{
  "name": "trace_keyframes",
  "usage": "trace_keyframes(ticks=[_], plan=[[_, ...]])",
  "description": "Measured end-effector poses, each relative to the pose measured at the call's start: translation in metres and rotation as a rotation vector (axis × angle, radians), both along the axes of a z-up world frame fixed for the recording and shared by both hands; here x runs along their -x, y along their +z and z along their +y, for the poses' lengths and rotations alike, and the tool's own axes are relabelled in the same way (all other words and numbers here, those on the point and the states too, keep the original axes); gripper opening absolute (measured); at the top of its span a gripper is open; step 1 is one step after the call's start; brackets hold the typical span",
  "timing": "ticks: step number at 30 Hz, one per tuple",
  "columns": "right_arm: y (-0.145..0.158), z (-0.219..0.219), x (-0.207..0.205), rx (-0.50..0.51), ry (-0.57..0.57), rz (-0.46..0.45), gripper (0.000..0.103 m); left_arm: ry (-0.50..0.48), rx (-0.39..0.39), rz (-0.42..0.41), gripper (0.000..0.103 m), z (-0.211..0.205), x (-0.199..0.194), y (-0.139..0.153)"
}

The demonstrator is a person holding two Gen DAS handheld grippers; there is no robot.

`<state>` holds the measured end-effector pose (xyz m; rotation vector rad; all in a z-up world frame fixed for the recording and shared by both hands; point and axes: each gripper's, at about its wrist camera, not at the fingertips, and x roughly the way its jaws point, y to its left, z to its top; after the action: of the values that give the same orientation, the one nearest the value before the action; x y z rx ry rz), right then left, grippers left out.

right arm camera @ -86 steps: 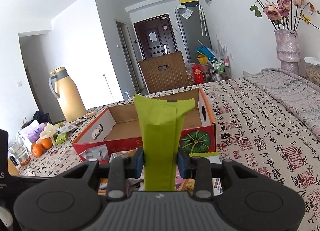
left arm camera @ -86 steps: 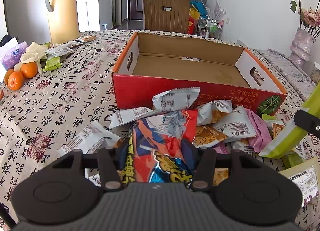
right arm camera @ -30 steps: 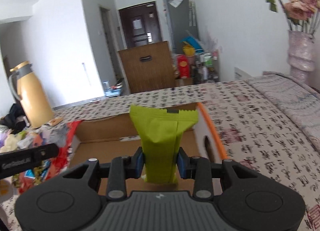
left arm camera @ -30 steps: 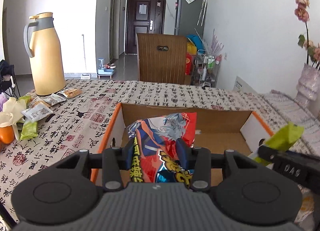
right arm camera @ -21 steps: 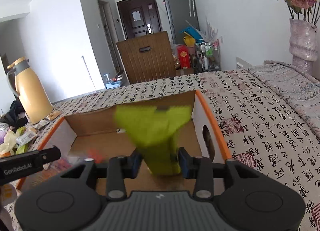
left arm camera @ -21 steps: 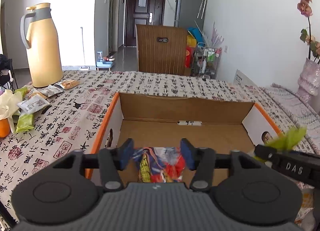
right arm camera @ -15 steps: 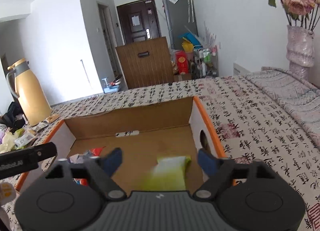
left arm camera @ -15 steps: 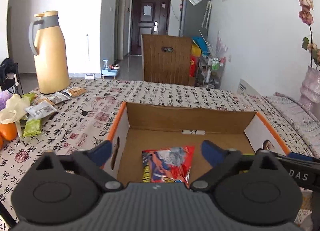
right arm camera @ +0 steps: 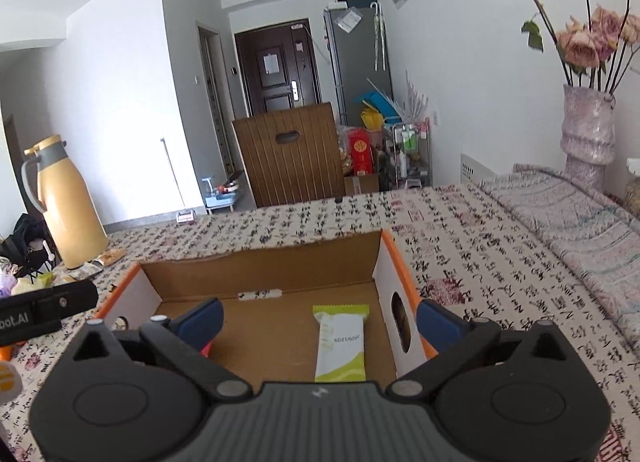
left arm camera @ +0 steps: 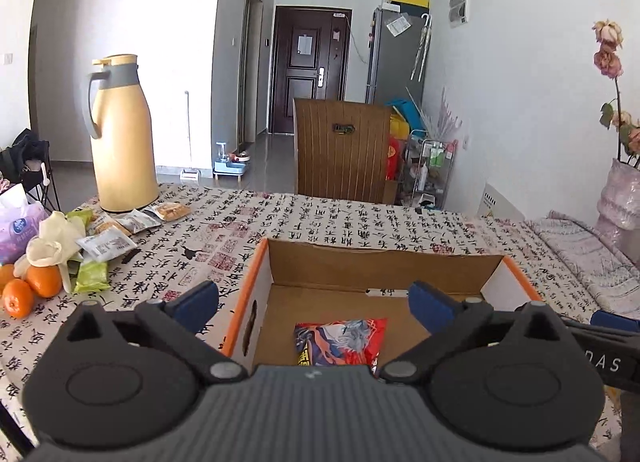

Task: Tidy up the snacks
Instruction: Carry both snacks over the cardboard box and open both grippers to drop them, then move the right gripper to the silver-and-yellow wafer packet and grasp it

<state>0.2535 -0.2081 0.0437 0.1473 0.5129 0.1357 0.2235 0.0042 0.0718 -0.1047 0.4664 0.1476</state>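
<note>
An open cardboard box (left arm camera: 384, 262) with orange rims sits on the table; it also shows in the right wrist view (right arm camera: 260, 266). A red and blue snack bag (left arm camera: 340, 342) lies flat on the box floor. A green and white snack packet (right arm camera: 340, 342) lies flat near the box's right wall. My left gripper (left arm camera: 314, 302) is open and empty above the box's near side. My right gripper (right arm camera: 320, 318) is open and empty above the green packet.
A yellow thermos (left arm camera: 120, 134) stands at the far left with several snack packets (left arm camera: 116, 234) and oranges (left arm camera: 32, 286) near it. A wooden chair back (left arm camera: 344, 154) stands behind the table. A vase with flowers (right arm camera: 584, 130) stands at the right.
Both grippers carried their snacks over the box, opened and dropped them. The red bag and green packet now lie on the box floor, and both grippers have lifted slightly.
</note>
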Motion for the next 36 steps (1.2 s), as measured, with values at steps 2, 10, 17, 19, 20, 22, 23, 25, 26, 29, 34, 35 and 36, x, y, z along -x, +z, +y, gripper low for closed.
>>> trace_keyframes(ticks=[2,10,17,19,20,22,23,25,26,29,34,35,36], plan=[[0.007,-0.001,0.009,0.003,0.002,-0.015,0.103,0.0,0.001,-0.002,0.103,-0.001,0.007,0.004],[0.027,-0.011,0.049,0.008,0.005,-0.056,0.103,-0.003,-0.008,-0.017,0.103,-0.002,0.047,0.018],[0.024,-0.017,0.091,0.007,0.024,-0.057,0.103,-0.011,-0.019,-0.006,0.103,0.001,0.082,0.014],[0.02,-0.018,0.102,0.013,0.028,-0.045,0.103,-0.015,-0.02,0.004,0.103,0.003,0.093,0.009],[0.018,-0.019,0.107,0.014,0.025,-0.037,0.103,-0.016,-0.018,0.008,0.103,0.005,0.098,0.007],[0.012,-0.021,0.119,0.013,0.023,-0.02,0.103,-0.016,-0.016,0.025,0.103,0.007,0.107,0.001],[0.008,-0.022,0.125,0.016,0.025,-0.013,0.103,-0.019,-0.016,0.034,0.103,0.008,0.111,-0.002],[0.001,-0.023,0.138,0.026,0.017,0.002,0.103,-0.013,-0.016,0.045,0.103,0.011,0.122,-0.008],[-0.002,-0.024,0.144,0.026,0.015,0.01,0.103,-0.013,-0.015,0.051,0.103,0.012,0.126,-0.01],[-0.009,-0.027,0.161,0.033,-0.003,0.016,0.103,0.001,-0.016,0.044,0.103,0.015,0.142,-0.012],[-0.014,-0.036,0.191,-0.016,-0.019,0.001,0.103,-0.019,0.066,0.003,0.103,0.021,0.163,-0.007],[-0.014,-0.036,0.195,0.006,-0.021,-0.002,0.103,-0.019,0.044,0.006,0.103,0.018,0.164,-0.007],[-0.016,-0.036,0.196,0.026,-0.031,0.004,0.103,-0.027,0.034,0.008,0.103,0.016,0.165,-0.007]])
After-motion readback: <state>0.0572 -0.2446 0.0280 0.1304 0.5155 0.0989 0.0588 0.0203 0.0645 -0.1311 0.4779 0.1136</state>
